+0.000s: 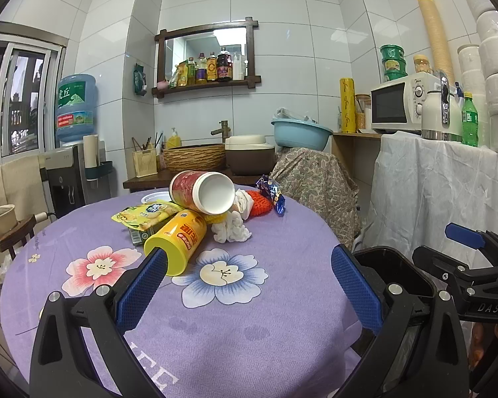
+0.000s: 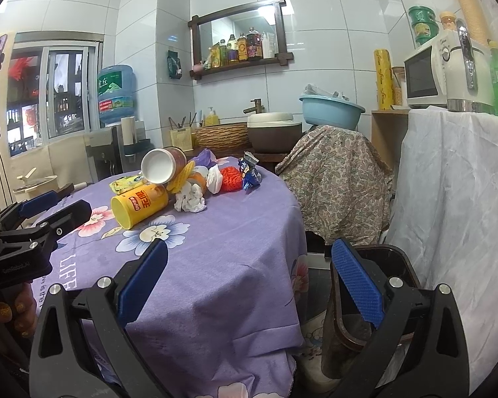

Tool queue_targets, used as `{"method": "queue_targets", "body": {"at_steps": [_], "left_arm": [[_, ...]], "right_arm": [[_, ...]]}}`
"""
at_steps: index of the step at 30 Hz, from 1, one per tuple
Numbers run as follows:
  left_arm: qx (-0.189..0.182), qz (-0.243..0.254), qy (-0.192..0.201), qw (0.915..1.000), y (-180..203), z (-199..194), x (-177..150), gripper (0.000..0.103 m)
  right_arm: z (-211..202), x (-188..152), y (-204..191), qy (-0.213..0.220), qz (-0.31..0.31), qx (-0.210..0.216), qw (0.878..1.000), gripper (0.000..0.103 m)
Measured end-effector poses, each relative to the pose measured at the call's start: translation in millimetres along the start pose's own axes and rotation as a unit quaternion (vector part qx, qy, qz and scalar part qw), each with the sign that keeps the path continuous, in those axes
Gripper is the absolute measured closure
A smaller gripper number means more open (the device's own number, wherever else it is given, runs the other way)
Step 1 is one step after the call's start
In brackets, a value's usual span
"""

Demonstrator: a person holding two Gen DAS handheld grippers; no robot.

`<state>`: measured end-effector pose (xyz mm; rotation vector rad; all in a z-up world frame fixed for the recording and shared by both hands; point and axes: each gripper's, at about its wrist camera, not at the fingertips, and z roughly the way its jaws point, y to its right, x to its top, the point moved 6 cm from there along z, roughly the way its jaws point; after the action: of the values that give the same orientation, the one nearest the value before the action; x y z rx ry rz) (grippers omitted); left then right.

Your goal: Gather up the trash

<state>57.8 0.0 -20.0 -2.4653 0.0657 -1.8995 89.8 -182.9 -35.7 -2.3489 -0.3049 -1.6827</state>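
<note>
Trash lies heaped on the far side of a round table with a purple flowered cloth (image 1: 249,331) (image 2: 232,232). The heap holds a tipped yellow cup (image 1: 177,242) (image 2: 139,204), a red cup (image 1: 189,189) (image 2: 176,157) lying on top of it, crumpled tissue (image 1: 232,229) (image 2: 191,200), a red net (image 1: 259,204) (image 2: 230,174), a blue wrapper (image 1: 272,194) (image 2: 249,170) and a yellow snack bag (image 1: 146,212). My left gripper (image 1: 249,285) (image 2: 59,207) hovers open just short of the yellow cup. My right gripper (image 2: 250,282) (image 1: 448,247) is open over the table's right edge, holding nothing.
A dark bin (image 1: 395,255) (image 2: 395,248) stands on the floor right of the table. Behind it are a paisley-draped stand (image 2: 332,172) with a blue basin (image 2: 332,109), and a white-draped counter (image 2: 448,182) bearing a microwave and kettle. A water dispenser (image 1: 66,172) stands far left.
</note>
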Motion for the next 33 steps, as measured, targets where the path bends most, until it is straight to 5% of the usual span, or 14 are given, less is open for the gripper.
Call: {"method": "queue_targets", "body": {"at_steps": [33], "left_arm": [[0.0,-0.002,-0.012,0.9999,-4.9,6.8,-10.9,0.005]], "right_arm": [[3.9,-4.2,-0.3,-0.009,0.002,0.002,1.0,0.005]]}}
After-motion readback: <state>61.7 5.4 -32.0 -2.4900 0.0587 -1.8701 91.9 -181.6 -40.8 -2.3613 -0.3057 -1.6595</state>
